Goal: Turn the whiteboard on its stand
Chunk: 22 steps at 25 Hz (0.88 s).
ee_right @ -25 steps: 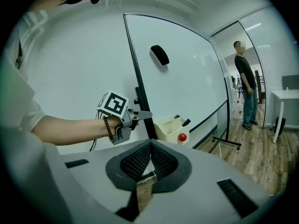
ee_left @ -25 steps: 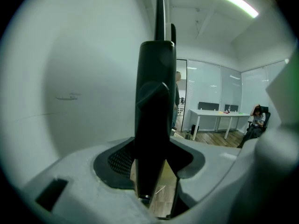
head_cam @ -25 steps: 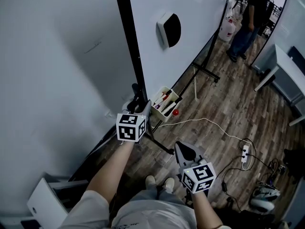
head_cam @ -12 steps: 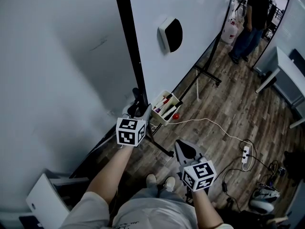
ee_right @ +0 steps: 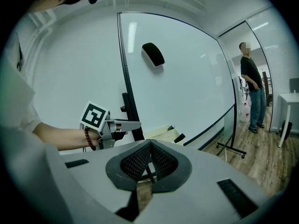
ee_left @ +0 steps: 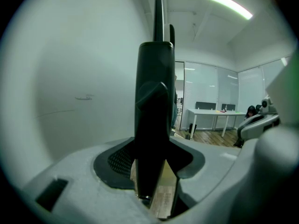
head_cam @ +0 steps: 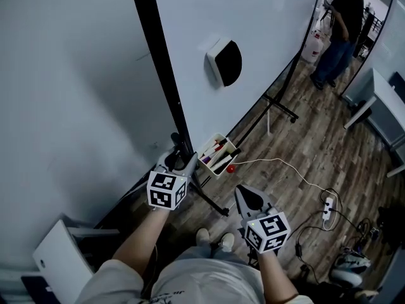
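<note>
Whiteboard (head_cam: 266, 24) stands upright on its stand over the wood floor (head_cam: 304, 151), and its black side edge (head_cam: 155, 75) serves as the landmark here. Left of that edge is a pale wall (head_cam: 63, 75). At the edge itself, low down, the left claw (head_cam: 179, 160) is clamped onto the black bar; the left gripper view shows the bar (ee_left: 154, 101) upright between the two pads. Just right of the edge, up on the board face, sits a black eraser (head_cam: 224, 61). Below it, near the clamped claw, a small tray (head_cam: 218, 154) holds markers. Further right of the edge and nearer the person's body, the right claw (head_cam: 249, 198) hangs in the air with its jaws pressed together on nothing, well apart from the board. Still further right, a white cable (head_cam: 285, 166) runs across the floor to a power strip (head_cam: 327, 204). Far right of the edge, beyond the board's other end, a person (head_cam: 342, 30) stands beside a white table (head_cam: 386, 100).
</note>
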Each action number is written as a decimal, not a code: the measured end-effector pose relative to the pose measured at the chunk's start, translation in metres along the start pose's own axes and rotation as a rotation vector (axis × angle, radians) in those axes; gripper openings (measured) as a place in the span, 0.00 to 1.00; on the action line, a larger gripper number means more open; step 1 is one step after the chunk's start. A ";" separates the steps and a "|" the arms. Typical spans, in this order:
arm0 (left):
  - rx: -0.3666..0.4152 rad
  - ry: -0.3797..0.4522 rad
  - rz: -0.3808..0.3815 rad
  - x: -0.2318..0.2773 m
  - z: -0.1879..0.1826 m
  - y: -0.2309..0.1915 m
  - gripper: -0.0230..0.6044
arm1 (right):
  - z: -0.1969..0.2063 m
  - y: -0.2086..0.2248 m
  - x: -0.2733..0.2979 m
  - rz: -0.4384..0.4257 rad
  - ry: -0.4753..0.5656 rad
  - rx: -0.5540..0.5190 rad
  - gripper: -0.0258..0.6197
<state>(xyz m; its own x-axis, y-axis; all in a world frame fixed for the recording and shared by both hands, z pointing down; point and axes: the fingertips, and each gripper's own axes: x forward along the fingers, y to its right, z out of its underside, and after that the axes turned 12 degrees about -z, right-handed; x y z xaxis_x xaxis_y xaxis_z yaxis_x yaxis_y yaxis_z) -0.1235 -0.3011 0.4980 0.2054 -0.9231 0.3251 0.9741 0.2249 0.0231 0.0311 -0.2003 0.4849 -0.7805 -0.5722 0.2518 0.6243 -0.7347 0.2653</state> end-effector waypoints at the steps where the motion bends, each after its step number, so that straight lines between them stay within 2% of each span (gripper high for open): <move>1: -0.001 0.000 -0.001 -0.007 0.005 -0.002 0.35 | 0.003 -0.003 -0.001 -0.003 -0.002 -0.002 0.05; 13: -0.004 -0.006 -0.010 -0.079 0.035 -0.021 0.35 | 0.012 -0.043 -0.003 -0.060 -0.015 -0.023 0.05; 22: -0.006 -0.007 -0.026 -0.086 0.033 -0.020 0.35 | 0.006 -0.041 -0.001 -0.081 -0.022 -0.026 0.05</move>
<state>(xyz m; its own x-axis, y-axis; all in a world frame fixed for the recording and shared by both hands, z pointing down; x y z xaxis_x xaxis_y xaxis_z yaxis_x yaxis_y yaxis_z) -0.1640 -0.2160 0.5006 0.1792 -0.9264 0.3311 0.9797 0.1988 0.0261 0.0063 -0.1673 0.4791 -0.8274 -0.5027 0.2506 0.5578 -0.7877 0.2615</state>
